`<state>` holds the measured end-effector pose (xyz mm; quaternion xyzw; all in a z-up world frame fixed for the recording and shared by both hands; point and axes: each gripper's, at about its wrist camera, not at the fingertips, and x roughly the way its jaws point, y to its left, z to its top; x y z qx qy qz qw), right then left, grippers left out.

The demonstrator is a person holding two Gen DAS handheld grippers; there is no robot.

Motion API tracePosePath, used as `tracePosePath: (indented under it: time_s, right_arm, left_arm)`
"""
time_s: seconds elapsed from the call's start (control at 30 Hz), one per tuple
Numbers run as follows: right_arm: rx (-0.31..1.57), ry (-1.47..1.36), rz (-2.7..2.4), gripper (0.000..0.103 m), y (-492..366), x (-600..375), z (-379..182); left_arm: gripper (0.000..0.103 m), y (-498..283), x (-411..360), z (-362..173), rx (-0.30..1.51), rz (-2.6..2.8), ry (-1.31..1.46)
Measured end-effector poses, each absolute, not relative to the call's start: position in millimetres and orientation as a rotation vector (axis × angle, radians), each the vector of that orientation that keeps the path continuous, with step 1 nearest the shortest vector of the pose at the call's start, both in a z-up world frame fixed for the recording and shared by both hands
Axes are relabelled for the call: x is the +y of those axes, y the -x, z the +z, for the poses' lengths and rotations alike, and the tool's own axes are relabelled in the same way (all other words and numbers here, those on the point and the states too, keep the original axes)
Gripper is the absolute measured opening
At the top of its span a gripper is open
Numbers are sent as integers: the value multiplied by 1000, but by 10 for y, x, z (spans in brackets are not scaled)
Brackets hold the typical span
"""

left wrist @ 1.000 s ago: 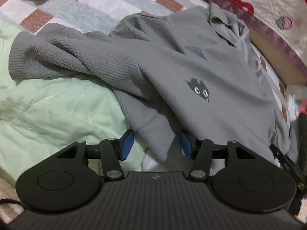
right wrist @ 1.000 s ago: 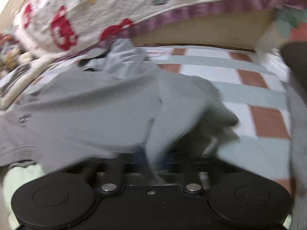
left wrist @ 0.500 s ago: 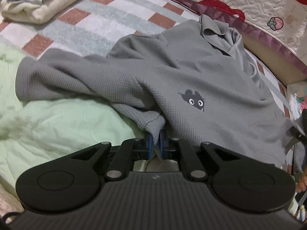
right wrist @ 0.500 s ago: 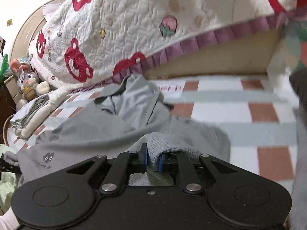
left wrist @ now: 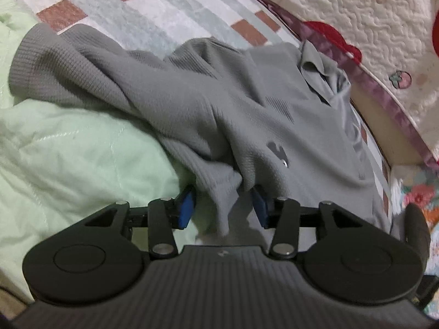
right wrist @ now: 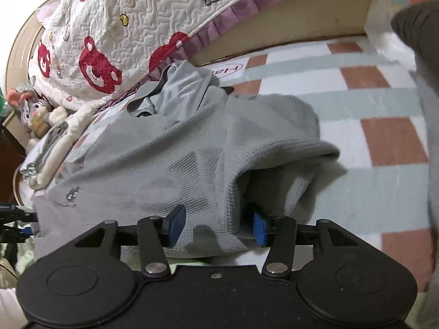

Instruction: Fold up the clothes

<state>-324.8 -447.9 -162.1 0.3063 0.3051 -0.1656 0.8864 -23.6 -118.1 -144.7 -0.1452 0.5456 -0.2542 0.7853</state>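
Left gripper (left wrist: 222,205): jaws opening, blue pads apart, not pressing; hem corner of the grey shirt (left wrist: 247,115) hanging loose in the gap between them.
Right gripper (right wrist: 216,224): jaws opening wide, pads clear of the cloth; bottom edge of the same grey shirt (right wrist: 170,170) bunched in the gap, released rather than gripped.
Hem: nearest part of the garment to both sets of jaws, directly ahead and just beneath the fingertips; equally near for either hand.
Long axis: running away from the jaws, hem close, collar (left wrist: 312,63) far, close to the quilt's ruffled edge.
Left sleeve (left wrist: 63,63): trailing out sideways over the pale green quilt (left wrist: 68,164), crumpled, not yet laid in.
Right sleeve (right wrist: 288,142): humped up in a loose arch just beyond the right pads, over the checked sheet (right wrist: 384,96).
Bear-print quilt (right wrist: 109,33): farthest, heaped behind the collar.
Likely next need: a fresh grip on a sleeve or side, since the hem seems already let go.
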Motion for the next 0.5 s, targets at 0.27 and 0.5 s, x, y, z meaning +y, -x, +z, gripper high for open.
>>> tracePosePath:
  time_s: [0.27,0.5]
  right_arm:
    - [597,-510,-395,13,2907,-4404,-1672]
    - [315,-640,-309,8,3442,-4431,-719]
  left_arm:
    - [4,372,-1370,-1094,1016,-529,85]
    - [4,680,-888,-58,732,-511,91]
